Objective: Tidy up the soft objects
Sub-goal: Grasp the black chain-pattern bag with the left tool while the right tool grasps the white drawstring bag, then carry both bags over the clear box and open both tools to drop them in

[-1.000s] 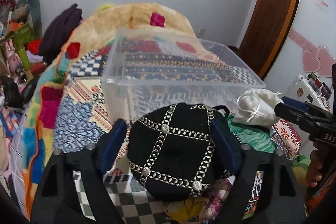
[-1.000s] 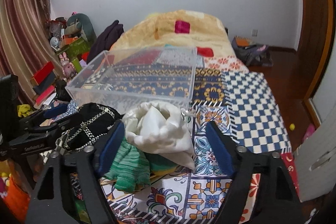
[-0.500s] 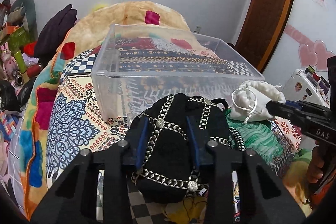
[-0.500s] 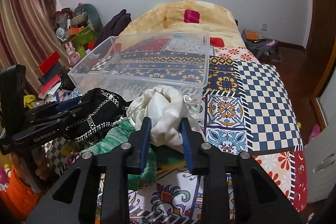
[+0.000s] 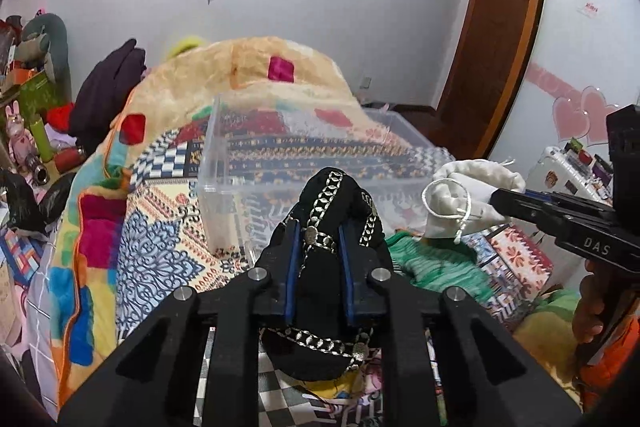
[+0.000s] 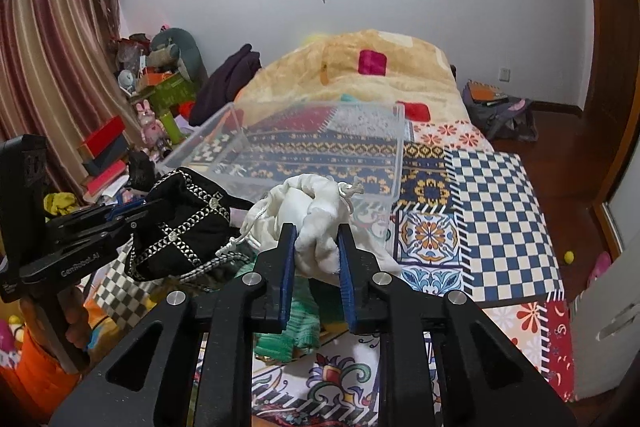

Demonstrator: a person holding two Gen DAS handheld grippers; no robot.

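- The left hand-held gripper [image 5: 318,227] pinches a black pouch [image 5: 332,211] trimmed with silver chain bands; its blue-lined fingers [image 5: 291,267] press into the fabric from both sides.
- The black pouch is bunched between the fingers and bulges out ahead of and below them, near the front wall of the clear plastic bin [image 5: 256,147].
- In the right wrist view the same black pouch [image 6: 180,223] hangs from the left hand-held gripper [image 6: 132,215], just left of the white bag.
- The right hand-held gripper [image 6: 316,231] is clamped on a white drawstring bag [image 6: 308,211]; the cloth is squeezed between the blue pads [image 6: 286,275], with its cord loops dangling to the left.
- From the left wrist view the white drawstring bag [image 5: 464,191] sits at the tip of the right hand-held gripper [image 5: 494,197], near the bin's right front corner.
- A green knitted cloth [image 5: 436,263] lies on the patterned bedspread [image 5: 152,247] under both held items.
- The clear bin [image 6: 320,147] rests on the bed, with only the bedspread pattern visible through its walls.
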